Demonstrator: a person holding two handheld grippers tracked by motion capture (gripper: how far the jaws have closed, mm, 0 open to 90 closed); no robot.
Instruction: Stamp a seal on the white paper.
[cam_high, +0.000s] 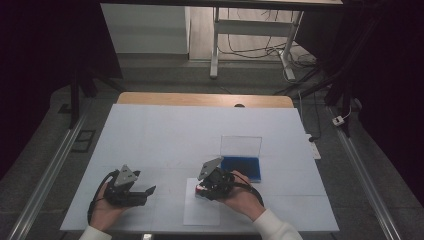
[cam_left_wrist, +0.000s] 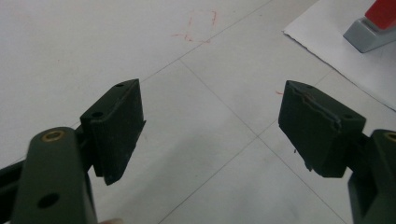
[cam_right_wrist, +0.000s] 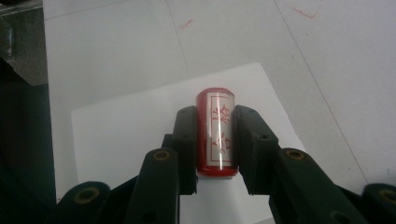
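The right gripper (cam_right_wrist: 215, 140) holds a red stamp (cam_right_wrist: 215, 135) tightly between its two black jaws, which press on both sides of it. In the right gripper view the top of the stamp has a clear cover with a white label, and on the label there are two red Chinese characters inside a thin red frame; they look like 合格. The stamp is over a white sheet of paper (cam_right_wrist: 121, 126) that lies on the pale table (cam_right_wrist: 116, 46). In the high view the right gripper (cam_high: 207, 189) is above the near part of this sheet of paper (cam_high: 200, 212). Just beyond it lies a blue ink pad (cam_high: 241, 168) with its clear lid (cam_high: 241, 146) standing open. The left gripper (cam_left_wrist: 210, 130) has its jaws wide apart with nothing between them. It is well apart from the stamp (cam_left_wrist: 376, 21), whose red top and grey base appear at the far corner of the left gripper view. On the table there are some faint red marks (cam_left_wrist: 196, 28).
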